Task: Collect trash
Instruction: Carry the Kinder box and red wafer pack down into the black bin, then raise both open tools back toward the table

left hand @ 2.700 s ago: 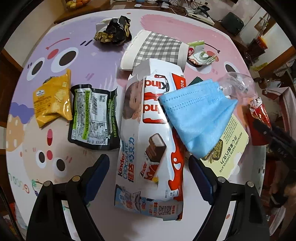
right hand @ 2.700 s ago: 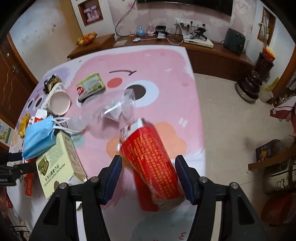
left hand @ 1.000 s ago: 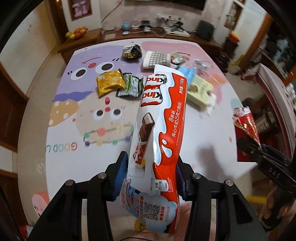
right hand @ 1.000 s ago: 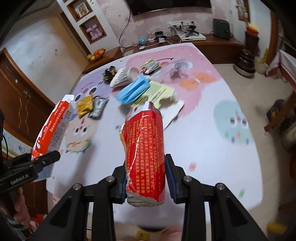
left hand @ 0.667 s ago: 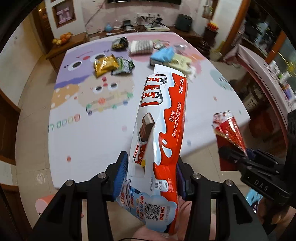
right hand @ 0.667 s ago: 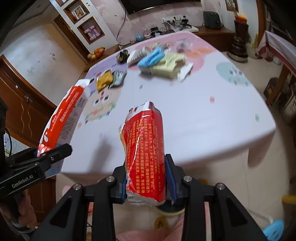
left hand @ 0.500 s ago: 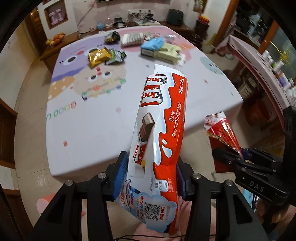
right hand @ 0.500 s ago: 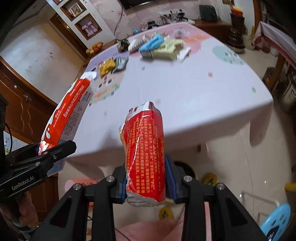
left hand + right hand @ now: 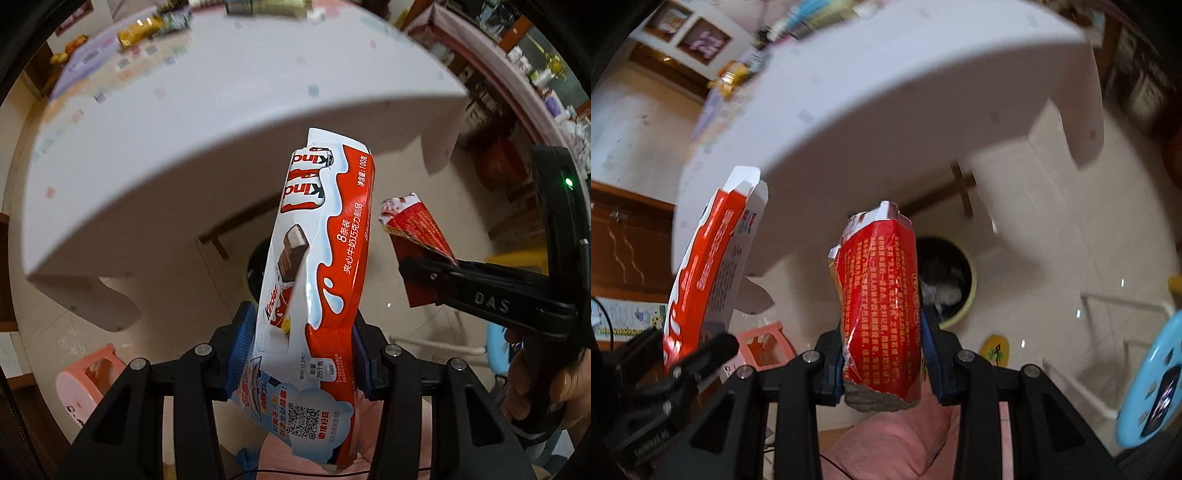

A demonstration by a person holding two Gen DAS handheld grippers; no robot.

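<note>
My left gripper (image 9: 299,343) is shut on a red and white Kinder chocolate wrapper (image 9: 317,266), held upright in the air below the table edge. My right gripper (image 9: 882,350) is shut on a red crumpled cone wrapper (image 9: 881,306). The cone wrapper also shows in the left wrist view (image 9: 417,225), right of the Kinder wrapper. The Kinder wrapper shows in the right wrist view (image 9: 709,266) at left. A round bin with a pale rim (image 9: 971,291) stands on the floor under the table, just behind the cone wrapper. It holds some crumpled trash.
The white table (image 9: 184,129) hangs above and ahead, with leftover wrappers (image 9: 147,26) at its far side. A pink stool (image 9: 81,384) stands at lower left on the tiled floor. A light blue stool (image 9: 1152,376) is at the right.
Both grippers have dropped from above the table to below its edge, still holding their wrappers. The floor bin has come into view under the table.
</note>
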